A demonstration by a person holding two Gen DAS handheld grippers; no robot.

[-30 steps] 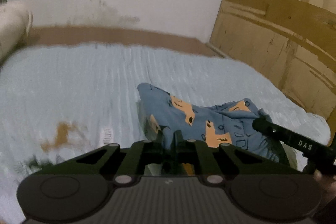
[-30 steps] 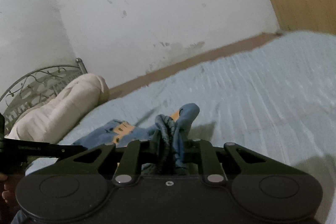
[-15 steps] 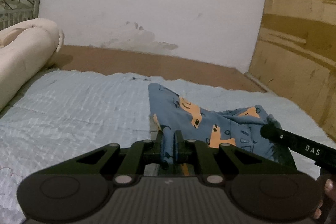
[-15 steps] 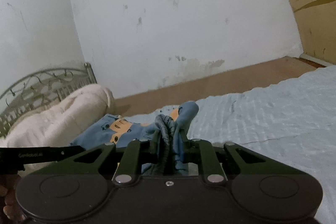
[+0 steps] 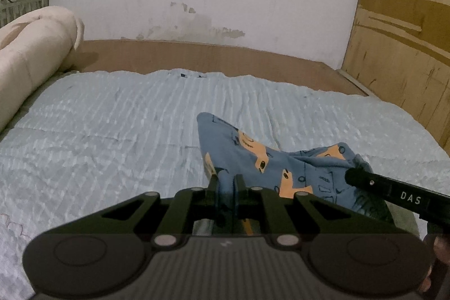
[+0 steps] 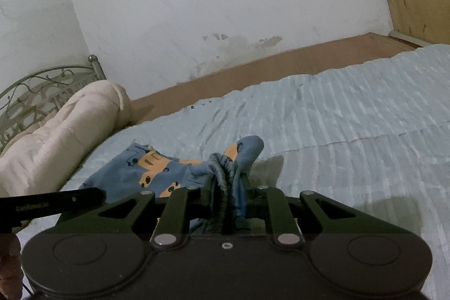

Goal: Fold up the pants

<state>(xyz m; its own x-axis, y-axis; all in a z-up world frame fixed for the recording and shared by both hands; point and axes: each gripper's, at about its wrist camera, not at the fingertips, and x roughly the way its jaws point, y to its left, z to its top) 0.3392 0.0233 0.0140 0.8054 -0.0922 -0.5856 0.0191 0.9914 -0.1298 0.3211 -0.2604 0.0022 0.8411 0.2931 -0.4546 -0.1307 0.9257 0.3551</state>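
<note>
Left wrist view. The left gripper [image 5: 226, 182] is nearly closed, its jaws pinching a thin edge of the blue pants [image 5: 253, 159]. The cloth runs ahead and to the right of these jaws, over the pale quilt [image 5: 112, 125], toward the right gripper [image 5: 362, 176] — seen here only as a dark finger entering from the right, with cloth bunched at its tip.

Right wrist view. The right gripper [image 6: 229, 179] is closed on a thicker gathered bunch of the pants [image 6: 146, 173], which spread ahead and to the left toward the left gripper [image 6: 84, 194], below the rolled blanket [image 6: 70, 125].

Judged: the garment's long axis lies between the two jaws, each holding one end — the next move turns on carrying both ends together.
</note>
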